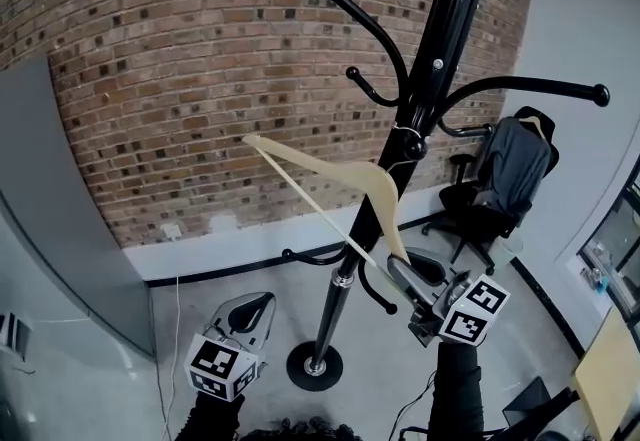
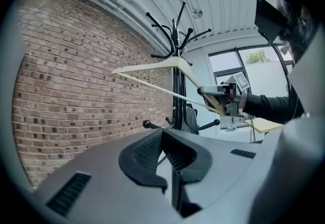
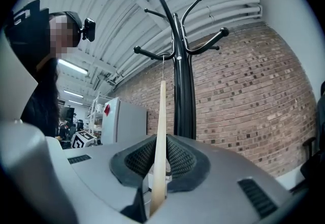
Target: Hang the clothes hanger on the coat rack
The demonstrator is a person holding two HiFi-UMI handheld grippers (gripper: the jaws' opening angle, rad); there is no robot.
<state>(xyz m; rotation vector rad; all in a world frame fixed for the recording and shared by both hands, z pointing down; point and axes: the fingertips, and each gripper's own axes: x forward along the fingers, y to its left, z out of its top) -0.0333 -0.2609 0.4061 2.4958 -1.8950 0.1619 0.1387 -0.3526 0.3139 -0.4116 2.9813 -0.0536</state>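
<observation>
Head view looks steeply down; both level gripper views share the coat rack (image 1: pixel 432 79)

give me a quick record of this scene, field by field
hanger: wooden, tilted, one end in the right gripper
hook: up against the coat rack; hung or not, cannot tell
right gripper: shut on the hanger
left gripper: shut, empty, away from the hanger
behind: brick wall, office chair
</observation>
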